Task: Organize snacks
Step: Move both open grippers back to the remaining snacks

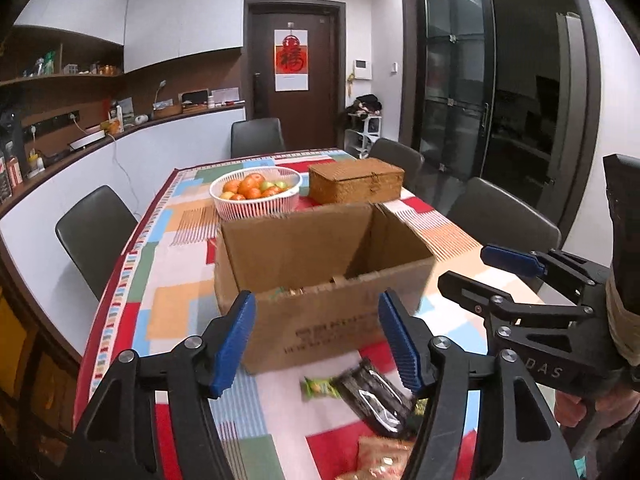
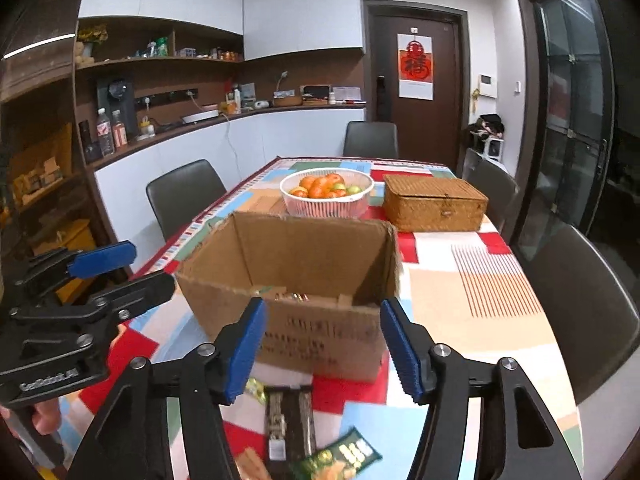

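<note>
Cardboard box (image 1: 320, 280) open-topped, snack pkts (image 2: 289, 420) in front; both tools empty.

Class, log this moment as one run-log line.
left gripper: open, empty | right gripper: open, empty | cardboard box: open | black snack packet: on tablecloth, before box

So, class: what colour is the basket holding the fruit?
White basket, slatted sides; clearest in the right wrist view.

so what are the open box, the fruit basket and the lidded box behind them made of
Open box: corrugated cardboard, matte brown, with raw cut edges and printed text.
Fruit basket: looks like white moulded plastic with slotted sides.
Lidded box: apparently woven rattan or straw, with a fine tan weave.
</note>
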Available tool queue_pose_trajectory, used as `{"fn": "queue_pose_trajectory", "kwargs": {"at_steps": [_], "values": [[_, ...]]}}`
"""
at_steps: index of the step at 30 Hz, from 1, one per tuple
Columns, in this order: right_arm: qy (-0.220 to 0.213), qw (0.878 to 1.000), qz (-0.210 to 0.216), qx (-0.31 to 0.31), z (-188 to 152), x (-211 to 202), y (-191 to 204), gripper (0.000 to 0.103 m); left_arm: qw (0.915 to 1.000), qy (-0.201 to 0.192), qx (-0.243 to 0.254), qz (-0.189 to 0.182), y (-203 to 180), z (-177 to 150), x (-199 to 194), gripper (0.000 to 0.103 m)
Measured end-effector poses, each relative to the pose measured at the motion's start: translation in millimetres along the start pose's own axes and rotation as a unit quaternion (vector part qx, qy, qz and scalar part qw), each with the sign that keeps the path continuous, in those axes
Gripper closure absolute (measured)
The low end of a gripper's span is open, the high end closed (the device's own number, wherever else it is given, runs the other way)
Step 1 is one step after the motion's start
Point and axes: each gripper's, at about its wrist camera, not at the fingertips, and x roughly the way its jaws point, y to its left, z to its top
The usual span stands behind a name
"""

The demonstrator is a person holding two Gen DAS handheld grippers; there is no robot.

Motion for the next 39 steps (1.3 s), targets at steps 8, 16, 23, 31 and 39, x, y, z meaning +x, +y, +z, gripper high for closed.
{"fn": "queue_pose_trajectory", "kwargs": {"at_steps": [8, 16, 23, 31, 39], "values": [[0.019, 1.0, -0.002, 0.015, -35.4, -9.8, -3.7, 0.041, 0.9994, 0.027, 0.009, -0.018, -15.9, -32.0, -1.4, 0.04], [0.058, 0.998, 0.003, 0.034, -71.5, -7.5, -5.6, 0.038, 0.995, 0.085, 0.009, -0.053, -25.7, -71.1, 8.5, 0.04], [0.1, 0.994, 0.007, 0.047, -99.0, 5.8, -8.3, 0.038, 0.9893, 0.133, 0.009, -0.06, -32.0, -100.9, 23.2, 0.04], [0.151, 0.985, 0.016, 0.078, -128.7, 25.4, -15.4, 0.038, 0.9804, 0.18, 0.018, -0.077, -38.4, -126.1, 43.7, 0.04], [0.177, 0.979, 0.016, 0.098, -140.4, 37.7, -19.3, 0.038, 0.972, 0.213, 0.01, -0.1, -40.2, -140.8, 62.5, 0.04]]}}
